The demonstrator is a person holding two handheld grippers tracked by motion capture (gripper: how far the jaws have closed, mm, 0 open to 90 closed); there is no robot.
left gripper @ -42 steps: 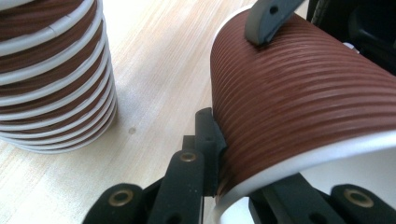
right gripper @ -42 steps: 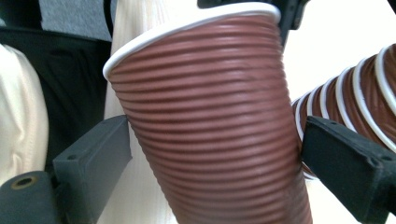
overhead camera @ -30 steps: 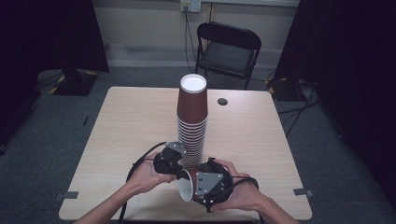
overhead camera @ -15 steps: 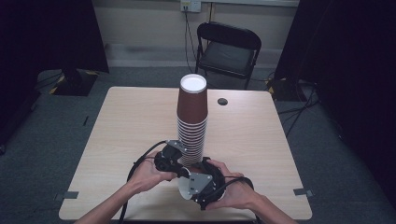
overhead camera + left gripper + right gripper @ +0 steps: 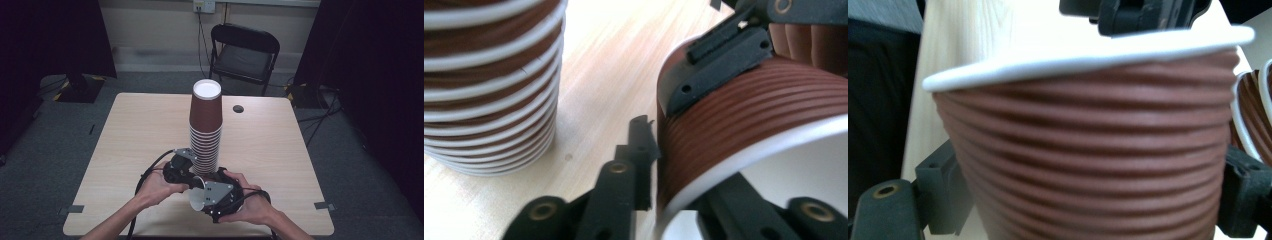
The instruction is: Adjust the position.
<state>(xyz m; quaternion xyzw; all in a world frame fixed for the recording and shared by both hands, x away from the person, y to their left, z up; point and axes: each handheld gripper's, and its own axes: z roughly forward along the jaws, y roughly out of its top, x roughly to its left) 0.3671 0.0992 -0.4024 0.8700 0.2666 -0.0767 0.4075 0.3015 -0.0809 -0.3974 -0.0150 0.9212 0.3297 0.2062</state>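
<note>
A tall stack of brown ribbed paper cups (image 5: 205, 125) stands upside down at the table's middle. Just in front of it, near the front edge, a single brown cup (image 5: 197, 201) lies tilted between both grippers, its white inside facing the person. My right gripper (image 5: 210, 196) has just been closing and its jaws now press both sides of the cup's body (image 5: 1088, 125). My left gripper (image 5: 192, 184) straddles the cup's rim (image 5: 749, 115), one jaw outside and one inside. Its jaws have just been opening, and a thin gap shows beside the wall. The stack (image 5: 489, 85) rises close by.
The wooden table (image 5: 140, 130) has a small black disc (image 5: 238, 108) at its far right. A black folding chair (image 5: 245, 52) stands beyond the far edge. Black cables trail from both grippers toward the person. Dark curtains flank the room.
The right gripper has shifted slightly left against the cup and covers more of its white opening. The hands and the stack have stayed where they were.
</note>
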